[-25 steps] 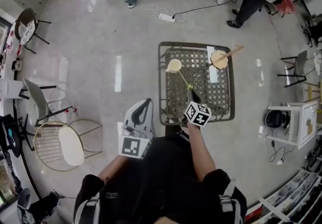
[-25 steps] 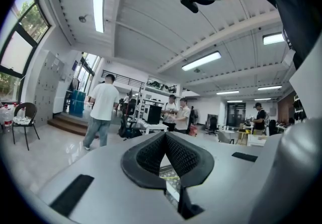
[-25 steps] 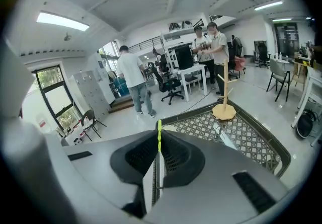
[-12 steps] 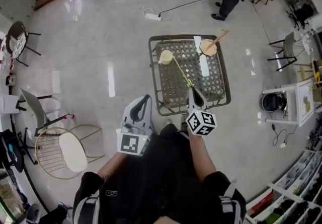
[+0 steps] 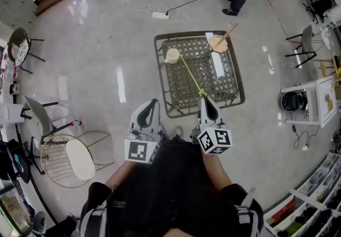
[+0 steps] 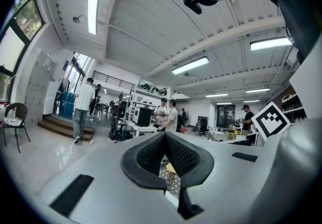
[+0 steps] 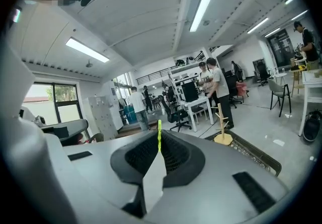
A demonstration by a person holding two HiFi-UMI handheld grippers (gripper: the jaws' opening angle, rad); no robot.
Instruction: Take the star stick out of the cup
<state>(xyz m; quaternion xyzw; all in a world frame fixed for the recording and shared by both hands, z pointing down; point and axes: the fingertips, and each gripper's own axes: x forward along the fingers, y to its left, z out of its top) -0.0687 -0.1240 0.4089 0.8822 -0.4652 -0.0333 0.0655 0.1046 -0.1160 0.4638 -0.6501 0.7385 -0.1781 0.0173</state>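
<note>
A thin yellow-green stick [image 5: 191,75] slants from the pale cup [image 5: 172,56], at the back left of the lattice table [image 5: 160,79], down to my right gripper [image 5: 204,100]. That gripper is shut on the stick's near end, at the table's front edge. The stick's far end reaches the cup's rim; its star tip is too small to make out. In the right gripper view the stick [image 7: 159,135] stands clamped between the pads of the right gripper [image 7: 159,143]. My left gripper [image 5: 153,105] hovers off the table's front left, shut and holding nothing; the left gripper view shows the left gripper [image 6: 164,137] with its tips together.
A wooden peg stand [image 5: 220,42] and a white strip [image 5: 217,65] sit at the table's back right. A round wire chair [image 5: 69,158] stands to my left, a white shelf unit [image 5: 319,101] to my right. People and office chairs are beyond the table.
My right gripper has drawn back from over the table to its front edge, and more of the stick now shows between it and the cup. The left gripper has hardly moved.
</note>
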